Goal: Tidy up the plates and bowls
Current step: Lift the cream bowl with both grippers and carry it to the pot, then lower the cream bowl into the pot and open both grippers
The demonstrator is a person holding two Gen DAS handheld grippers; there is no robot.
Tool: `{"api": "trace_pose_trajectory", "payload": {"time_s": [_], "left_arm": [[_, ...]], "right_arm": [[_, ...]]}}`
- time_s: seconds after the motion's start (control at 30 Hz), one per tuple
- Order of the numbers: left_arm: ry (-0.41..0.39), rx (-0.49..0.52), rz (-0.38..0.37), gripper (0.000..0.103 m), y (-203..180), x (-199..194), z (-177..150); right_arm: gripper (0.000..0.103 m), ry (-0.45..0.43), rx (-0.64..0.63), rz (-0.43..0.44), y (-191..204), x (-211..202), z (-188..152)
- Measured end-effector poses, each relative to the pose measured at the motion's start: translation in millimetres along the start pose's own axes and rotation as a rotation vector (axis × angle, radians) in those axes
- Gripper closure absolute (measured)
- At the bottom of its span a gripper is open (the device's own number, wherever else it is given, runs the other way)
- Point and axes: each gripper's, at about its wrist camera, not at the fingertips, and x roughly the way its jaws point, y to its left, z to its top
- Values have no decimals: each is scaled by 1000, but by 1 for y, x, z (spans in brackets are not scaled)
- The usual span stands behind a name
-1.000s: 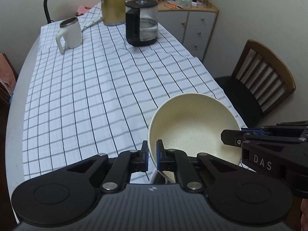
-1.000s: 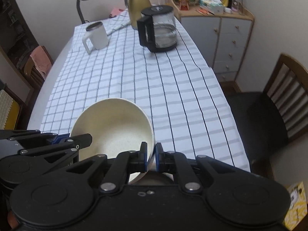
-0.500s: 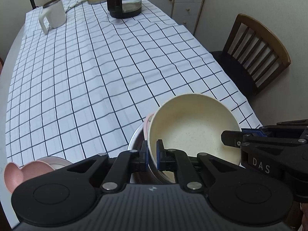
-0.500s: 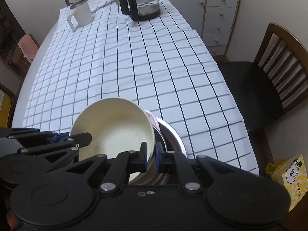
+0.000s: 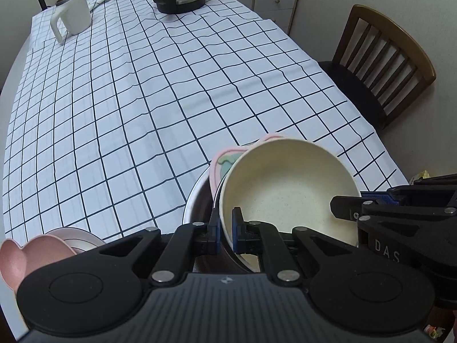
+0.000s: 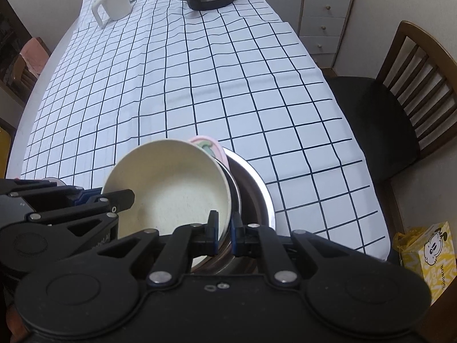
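While both grippers grip the cream bowl (image 5: 288,191) by its rim, the step in hand looks like lowering it into the stack at the near edge of the table. At the lower left of the left wrist view lies a pink dish (image 5: 34,253) with a metal rim just behind it, well apart from the stack. Going right, the left gripper (image 5: 225,227) has its jaws clamped on the near rim of the bowl, one pad inside and one outside. The bowl sits tilted over a steel bowl (image 5: 197,200), with a pink plate (image 5: 225,157) showing behind its far rim — whether the cream bowl already touches them I cannot tell. At the right of this view the right gripper (image 5: 340,207) reaches in; in its own view its jaws (image 6: 225,225) are also pressed together on the rim, on the side next to the steel bowl (image 6: 257,188). The next move, I judge, calls for levelling the bowl, setting it down centred in the stack, and only then opening both grips — an early release could let it slide off.
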Motion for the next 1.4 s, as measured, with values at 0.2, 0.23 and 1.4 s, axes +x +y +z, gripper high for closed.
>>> {"api": "trace_pose_trajectory", "payload": {"time_s": [0.2, 0.23, 1.4], "left_arm": [[-7, 6, 4, 97, 2, 1, 1], [-5, 9, 2, 97, 3, 1, 1], [-212, -21, -100, 60, 32, -86, -34]], "right_arm": [[94, 6, -4, 0, 2, 4, 0], [93, 6, 1, 2, 2, 4, 0], [61, -192, -71, 91, 25, -68, -21]]}}
